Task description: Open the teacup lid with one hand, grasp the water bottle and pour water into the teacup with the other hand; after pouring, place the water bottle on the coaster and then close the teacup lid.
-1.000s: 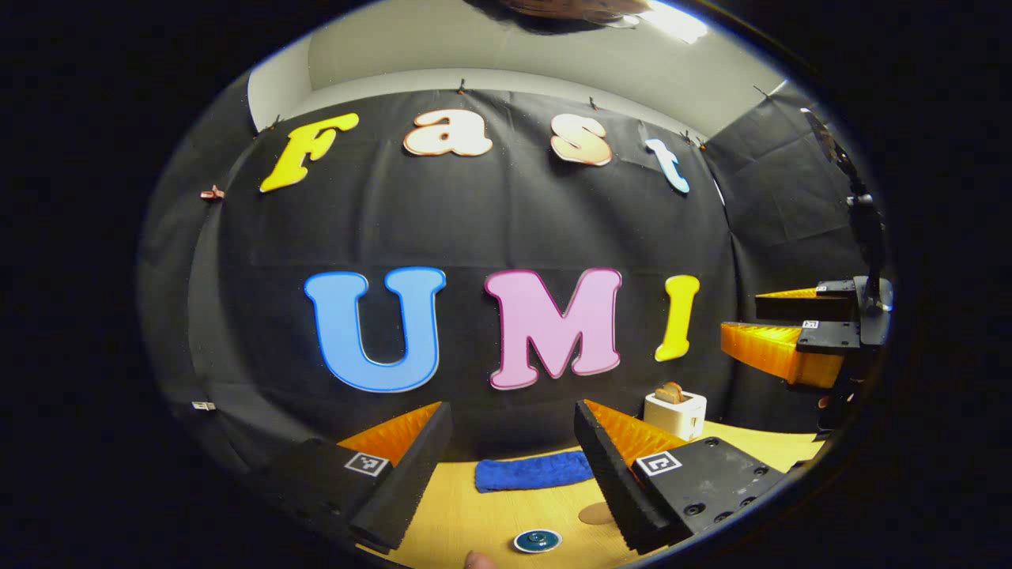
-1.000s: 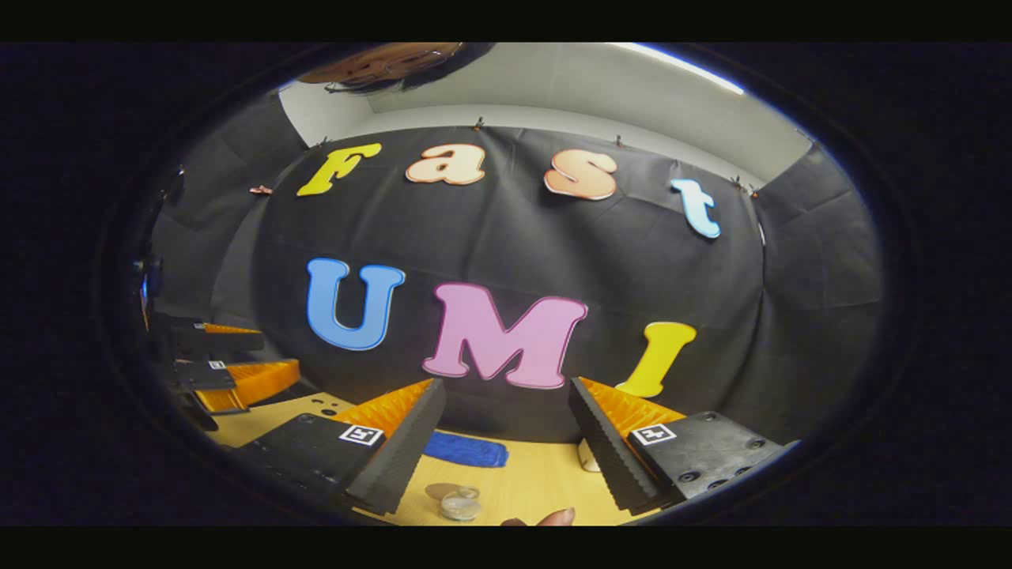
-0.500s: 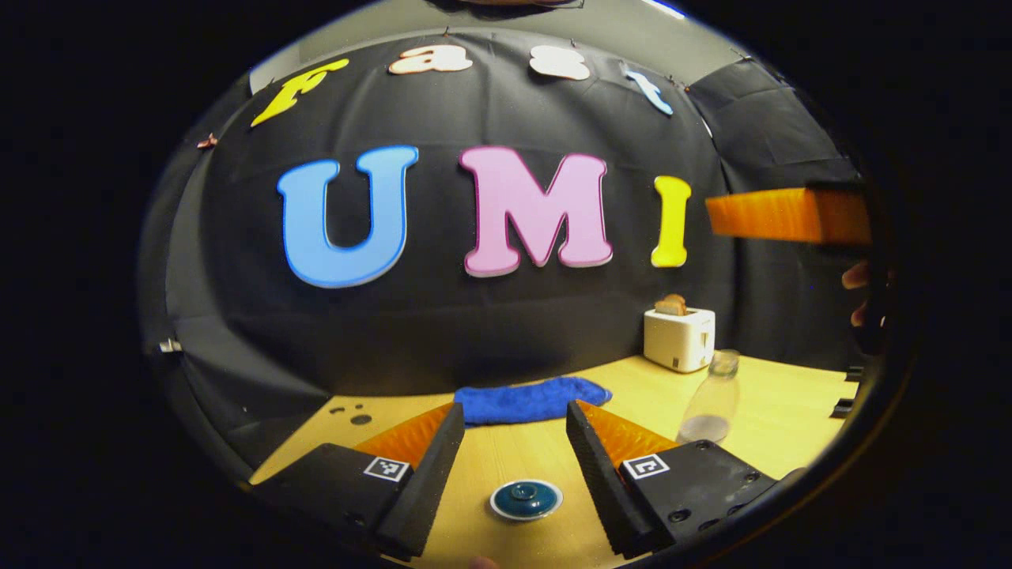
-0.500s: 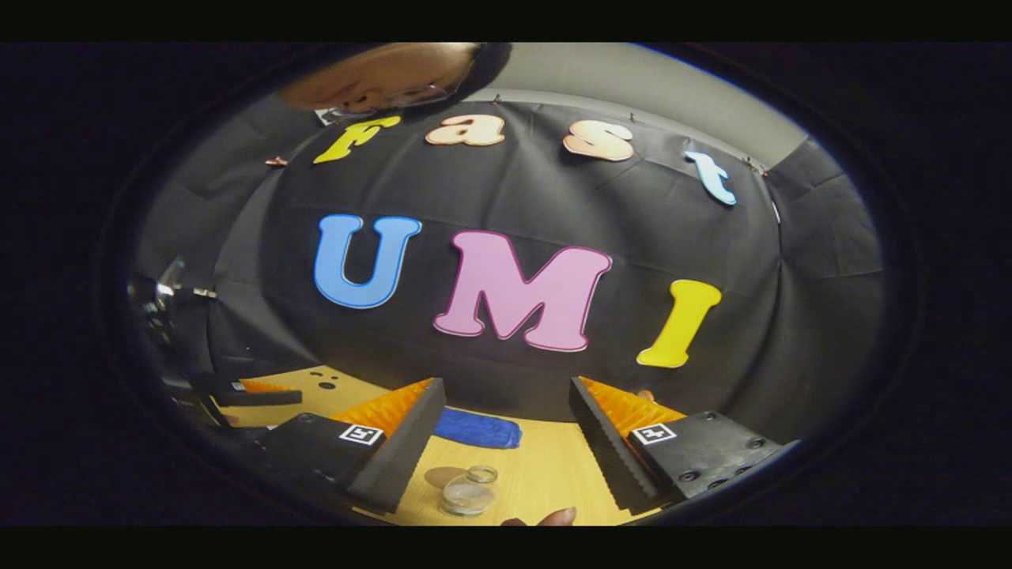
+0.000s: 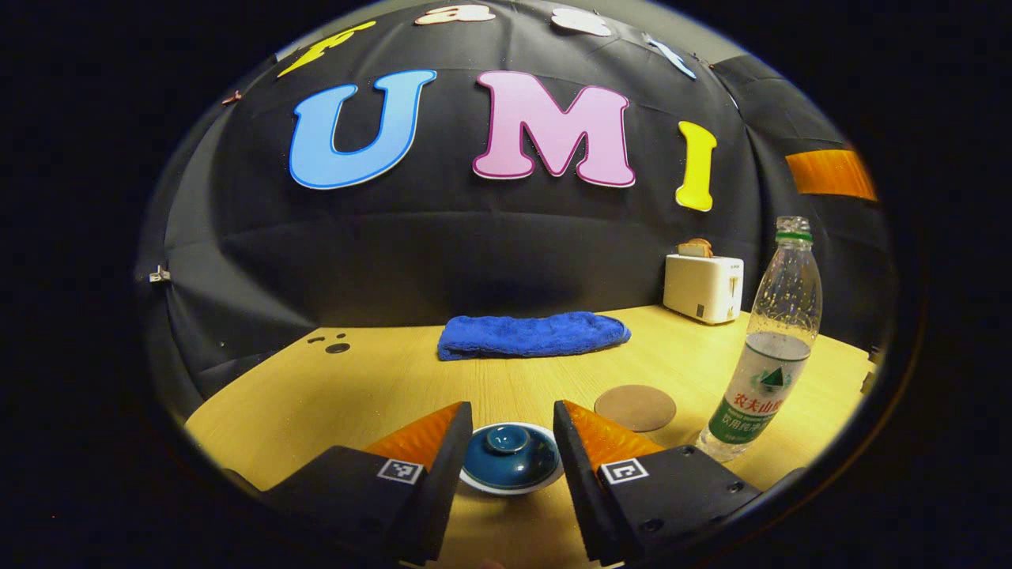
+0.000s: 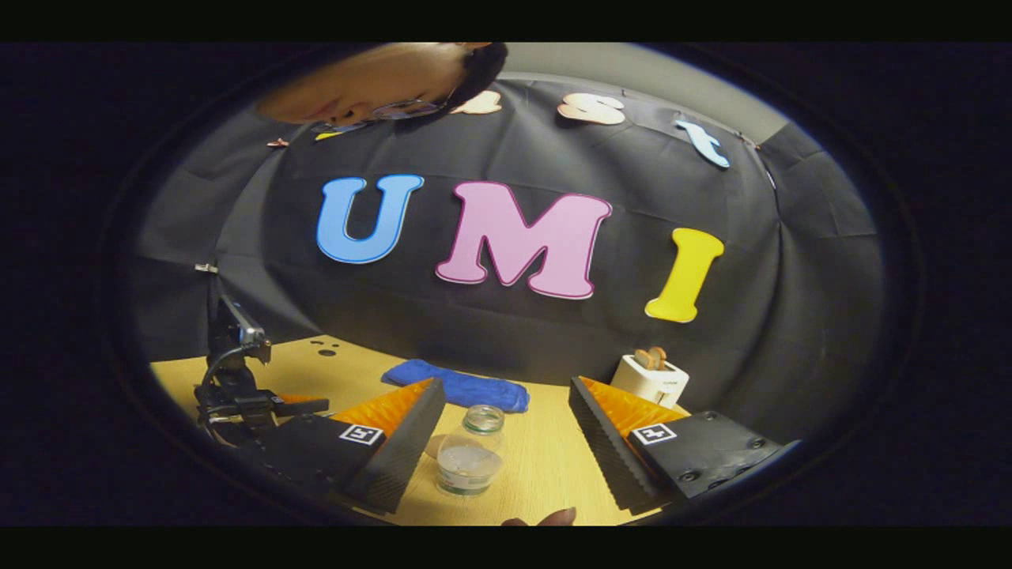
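Note:
A blue teacup lid (image 5: 510, 457) with a white rim under it sits on the wooden table (image 5: 316, 395). My left gripper (image 5: 511, 414) is open and low over the table, one finger on either side of the lid, with gaps showing. A clear water bottle (image 5: 765, 359) with a green neck ring stands upright to the right, next to a round brown coaster (image 5: 635, 407). In the right gripper view the water bottle (image 6: 471, 452) stands below and between the fingers of my open right gripper (image 6: 506, 387), which is above it. The left gripper (image 6: 245, 399) shows at far left.
A folded blue towel (image 5: 531, 334) lies at the back of the table, and a white toaster (image 5: 703, 287) with bread stands at back right. A finger of the right gripper (image 5: 830, 172) hangs high at the right edge. A person's head leans in at the top (image 6: 379, 79).
Both grippers have tilted down and come lower. The left one now has the lid between its fingers. The bottle has grown larger under the right one.

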The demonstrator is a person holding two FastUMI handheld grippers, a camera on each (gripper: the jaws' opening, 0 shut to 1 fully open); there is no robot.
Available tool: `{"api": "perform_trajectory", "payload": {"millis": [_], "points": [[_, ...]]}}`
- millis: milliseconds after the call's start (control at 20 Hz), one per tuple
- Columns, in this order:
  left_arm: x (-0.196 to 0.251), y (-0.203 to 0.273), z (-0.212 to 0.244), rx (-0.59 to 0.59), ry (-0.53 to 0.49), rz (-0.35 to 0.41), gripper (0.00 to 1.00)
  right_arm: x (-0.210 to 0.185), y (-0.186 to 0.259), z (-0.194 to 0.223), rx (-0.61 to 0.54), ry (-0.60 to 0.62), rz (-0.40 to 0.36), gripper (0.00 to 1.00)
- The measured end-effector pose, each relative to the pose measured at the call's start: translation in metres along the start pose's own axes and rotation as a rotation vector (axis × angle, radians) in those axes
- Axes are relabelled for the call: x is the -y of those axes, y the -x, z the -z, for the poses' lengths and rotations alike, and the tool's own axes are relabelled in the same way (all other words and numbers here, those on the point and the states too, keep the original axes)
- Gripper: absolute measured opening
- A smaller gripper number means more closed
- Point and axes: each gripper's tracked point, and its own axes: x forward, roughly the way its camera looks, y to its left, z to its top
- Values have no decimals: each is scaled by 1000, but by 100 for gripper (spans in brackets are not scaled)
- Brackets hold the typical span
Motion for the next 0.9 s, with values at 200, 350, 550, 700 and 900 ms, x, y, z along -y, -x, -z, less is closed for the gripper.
{"api": "perform_trajectory", "payload": {"millis": [200, 350, 550, 700, 900], "points": [[1, -5, 5, -7, -2, 8, 56, 5, -1, 17, -22, 4, 0, 98], [0, -8, 8, -21, -10, -4, 41, 6, -2, 23, -30, -2, 3, 98], [0, -6, 6, -19, -5, -7, 34, 2, -4, 38, -42, -6, -4, 98], [-6, 0, -18, 23, 20, -11, 32, -4, -2, 57, -66, -16, -11, 98], [-19, 13, -61, 81, 36, -13, 32, -19, -2, 89, -95, -55, -33, 98]]}}
